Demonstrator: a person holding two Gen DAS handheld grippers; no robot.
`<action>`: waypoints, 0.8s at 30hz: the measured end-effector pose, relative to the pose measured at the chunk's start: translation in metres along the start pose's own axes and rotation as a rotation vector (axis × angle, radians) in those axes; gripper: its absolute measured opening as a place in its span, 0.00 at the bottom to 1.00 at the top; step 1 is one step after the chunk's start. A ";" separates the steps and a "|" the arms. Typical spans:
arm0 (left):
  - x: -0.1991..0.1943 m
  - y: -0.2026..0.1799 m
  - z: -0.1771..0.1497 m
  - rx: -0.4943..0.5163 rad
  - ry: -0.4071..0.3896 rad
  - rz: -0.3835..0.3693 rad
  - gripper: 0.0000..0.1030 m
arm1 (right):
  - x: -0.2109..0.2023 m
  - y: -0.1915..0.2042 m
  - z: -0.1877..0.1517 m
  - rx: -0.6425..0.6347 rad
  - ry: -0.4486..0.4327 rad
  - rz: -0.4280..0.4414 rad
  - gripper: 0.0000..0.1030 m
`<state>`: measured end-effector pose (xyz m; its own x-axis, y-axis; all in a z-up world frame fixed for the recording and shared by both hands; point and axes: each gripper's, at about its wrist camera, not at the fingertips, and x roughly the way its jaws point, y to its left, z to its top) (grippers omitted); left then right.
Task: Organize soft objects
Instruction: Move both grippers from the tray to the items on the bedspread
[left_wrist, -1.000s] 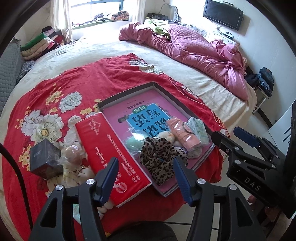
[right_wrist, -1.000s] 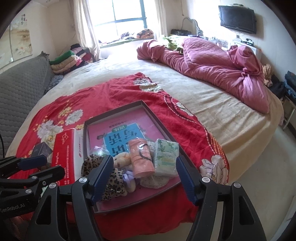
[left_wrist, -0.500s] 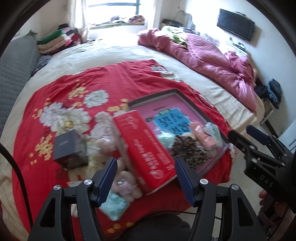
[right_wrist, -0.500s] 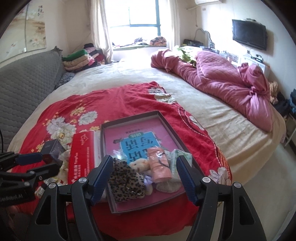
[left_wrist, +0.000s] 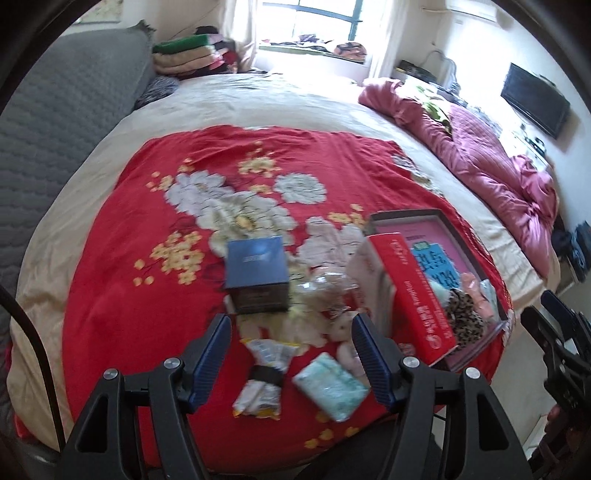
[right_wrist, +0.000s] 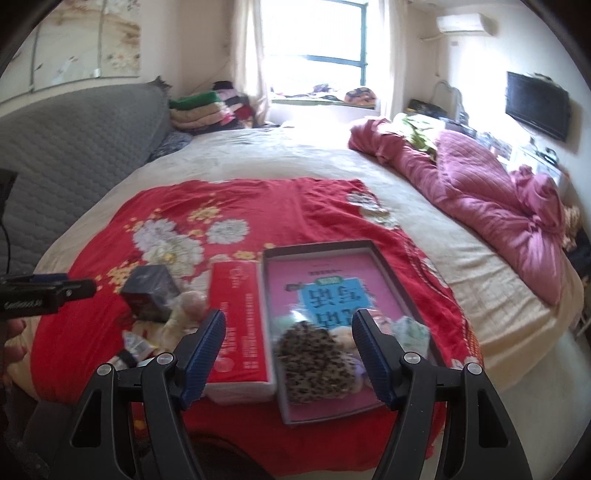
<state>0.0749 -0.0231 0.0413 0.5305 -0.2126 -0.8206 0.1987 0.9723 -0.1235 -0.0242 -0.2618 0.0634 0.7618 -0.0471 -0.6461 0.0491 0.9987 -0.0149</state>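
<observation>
Left gripper (right_wrist: 48, 291), seen at the edge of the right wrist view: white lettering, partly legible, "GenRobot.AI". Pink book (right_wrist: 332, 291) in the tray (right_wrist: 317, 247): large Chinese characters on blue, upside down, blurred. Red box (right_wrist: 236, 317) beside the tray: small print, unreadable.

Ahead of the left gripper (left_wrist: 291, 354) a dark cardboard cube box (left_wrist: 257, 273) sits left of the long red paper-wrapped pack (left_wrist: 410, 291); the shallow grey-rimmed tray (right_wrist: 388, 266) (right of that pack) holds a leopard-print fabric piece (right_wrist: 314, 362).
</observation>
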 end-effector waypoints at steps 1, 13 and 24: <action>0.001 0.005 -0.002 -0.006 0.005 0.001 0.65 | 0.000 0.006 0.000 -0.011 0.000 0.011 0.70; 0.022 0.042 -0.026 -0.028 0.072 0.026 0.65 | 0.021 0.079 -0.018 -0.135 0.085 0.136 0.70; 0.042 0.054 -0.040 -0.043 0.116 0.008 0.65 | 0.046 0.118 -0.042 -0.244 0.168 0.159 0.70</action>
<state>0.0749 0.0247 -0.0227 0.4321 -0.1947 -0.8806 0.1583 0.9776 -0.1384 -0.0105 -0.1454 -0.0007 0.6295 0.0935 -0.7713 -0.2336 0.9696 -0.0732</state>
